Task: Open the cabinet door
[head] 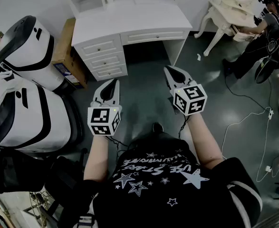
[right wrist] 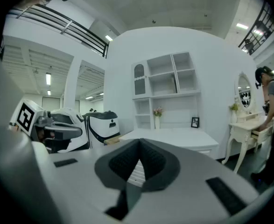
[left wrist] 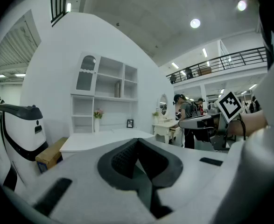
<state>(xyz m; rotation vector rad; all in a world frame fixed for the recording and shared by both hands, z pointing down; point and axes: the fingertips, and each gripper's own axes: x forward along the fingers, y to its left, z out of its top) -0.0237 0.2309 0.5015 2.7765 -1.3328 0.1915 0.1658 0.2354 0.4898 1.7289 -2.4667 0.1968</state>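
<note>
Left tongs (head: pixel 113 82) and right tongs (head: pixel 168 70) are both pinched together, empty. The arched cabinet door (left wrist: pixel 85 74) stands well ahead and higher, seemingly nearer the left tongs.

1. the cabinet (right wrist: pixel 167 85) is white and has open shelves. it stands upright on the back of a white desk (right wrist: pixel 174 136), against the wall.
2. its door (right wrist: pixel 139 80) is small and white with a round-topped window. it sits at the cabinet's top left and looks shut.

Bright ceiling spotlights (left wrist: pixel 195 23), soft shadows, fisheye warping, dark vignetted corners, blurred near foreground
</note>
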